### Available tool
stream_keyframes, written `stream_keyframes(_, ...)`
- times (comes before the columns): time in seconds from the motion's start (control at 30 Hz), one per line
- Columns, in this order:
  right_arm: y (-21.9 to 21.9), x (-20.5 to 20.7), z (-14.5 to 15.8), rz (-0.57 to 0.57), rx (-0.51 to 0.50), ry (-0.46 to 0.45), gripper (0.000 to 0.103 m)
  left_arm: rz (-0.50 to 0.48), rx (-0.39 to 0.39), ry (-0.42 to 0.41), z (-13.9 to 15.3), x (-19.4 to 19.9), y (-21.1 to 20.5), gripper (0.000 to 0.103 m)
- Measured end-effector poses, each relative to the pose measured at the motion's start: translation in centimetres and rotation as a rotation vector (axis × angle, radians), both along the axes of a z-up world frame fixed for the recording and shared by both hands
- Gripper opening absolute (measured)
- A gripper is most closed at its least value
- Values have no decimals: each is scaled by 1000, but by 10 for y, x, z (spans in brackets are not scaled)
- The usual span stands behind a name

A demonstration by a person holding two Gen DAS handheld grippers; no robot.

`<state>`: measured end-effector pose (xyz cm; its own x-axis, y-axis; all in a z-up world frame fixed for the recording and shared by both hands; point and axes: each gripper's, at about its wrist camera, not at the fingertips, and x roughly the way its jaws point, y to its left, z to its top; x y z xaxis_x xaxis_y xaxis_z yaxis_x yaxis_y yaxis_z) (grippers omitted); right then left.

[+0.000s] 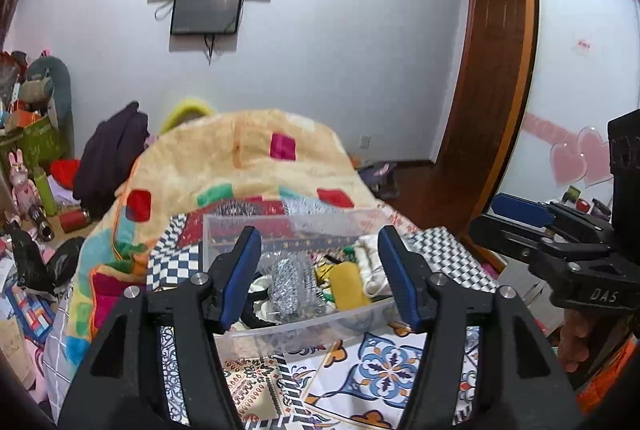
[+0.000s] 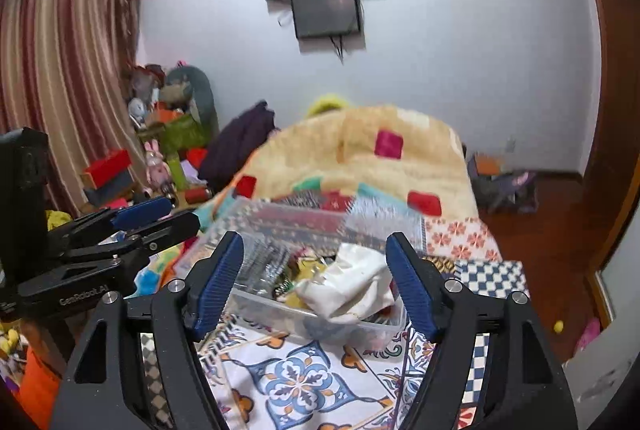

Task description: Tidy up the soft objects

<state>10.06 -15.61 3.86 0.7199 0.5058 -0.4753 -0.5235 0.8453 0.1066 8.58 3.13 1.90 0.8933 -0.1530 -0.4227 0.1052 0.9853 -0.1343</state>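
Two tools, left tool (image 1: pixel 320 274) and right tool (image 2: pixel 316 282), both spread empty, face one clear bin (image 1: pixel 224 230) of soft items.

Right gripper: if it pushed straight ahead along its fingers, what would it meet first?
Most likely the white cloth piled in the clear plastic bin, which sits directly between the open fingers of the right gripper. The bin's near wall may come first; depth is hard to judge here.

left gripper (image 1: pixel 320 274): jaws apart | right gripper (image 2: pixel 316 280): jaws apart
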Motion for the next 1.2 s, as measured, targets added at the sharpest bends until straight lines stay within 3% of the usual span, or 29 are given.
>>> stream_keyframes(0.17, -7, -24, 12, 0, 21, -56, 78, -8, 1, -50, 16, -24, -7, 66)
stream_keyframes(0.37, -11, -37, 13, -10, 40, -100, 85, 13, 16, -105, 22, -48, -14, 89)
stream_keyframes(0.73, -18, -44, 1, -15, 75, -109, 93, 22, 54, -104, 11, -54, -20, 96)
stream_keyframes(1.2, -17, -50, -3, -4, 78, -117, 94, 40, 64, -115, 8, -57, -20, 99)
